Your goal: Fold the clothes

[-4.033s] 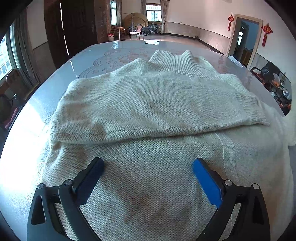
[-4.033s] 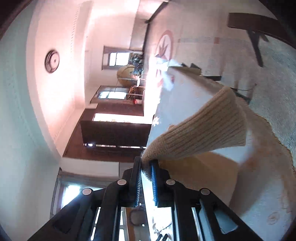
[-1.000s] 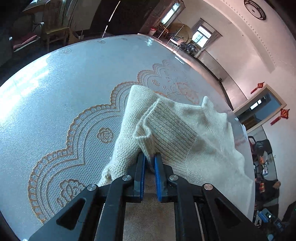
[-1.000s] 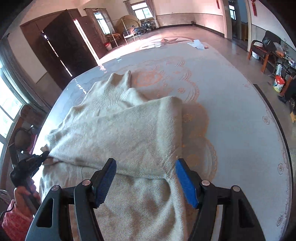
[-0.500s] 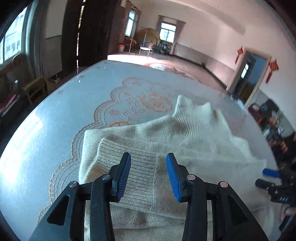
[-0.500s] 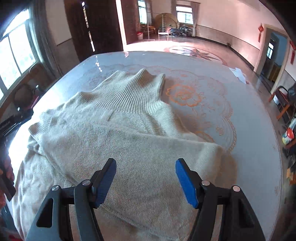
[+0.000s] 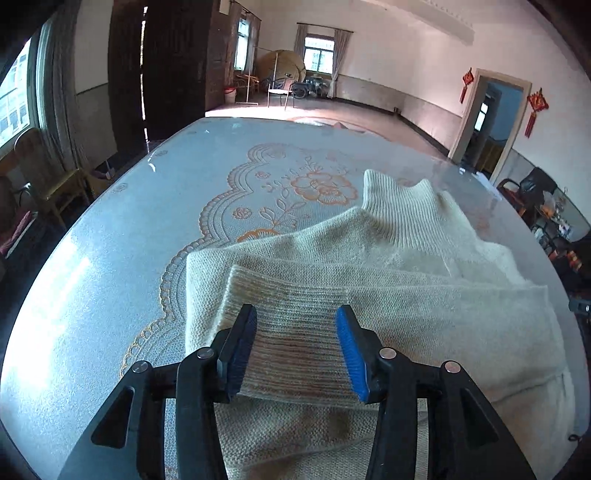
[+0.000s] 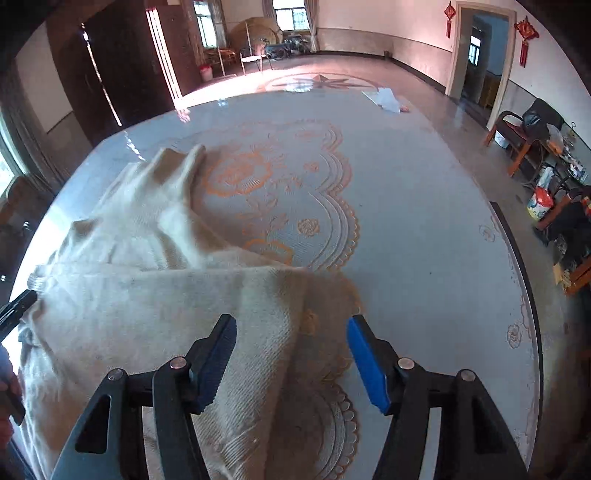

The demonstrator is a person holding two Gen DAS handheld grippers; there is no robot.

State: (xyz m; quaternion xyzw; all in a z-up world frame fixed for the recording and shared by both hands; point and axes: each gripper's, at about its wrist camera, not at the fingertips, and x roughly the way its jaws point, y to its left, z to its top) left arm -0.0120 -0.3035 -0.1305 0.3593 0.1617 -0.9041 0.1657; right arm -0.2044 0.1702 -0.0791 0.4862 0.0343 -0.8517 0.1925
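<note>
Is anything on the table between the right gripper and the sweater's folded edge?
Nothing visible. The right gripper hangs open directly over the cream sweater's right edge, with only bare patterned tablecloth beside it.

The sweater (image 7: 424, 295) is cream to pale beige knit, its cuff (image 7: 295, 332) and collar (image 7: 402, 210) ribbed in fine lines; the tablecloth (image 7: 155, 221) is pale grey-blue with a textured weave, printed with orange scalloped borders and flowers (image 8: 236, 173); the left gripper (image 7: 295, 350) and right gripper (image 8: 291, 354) are black with blue pads; the wall ornaments (image 8: 525, 35) by the doorway seem red, though small and distant.
</note>
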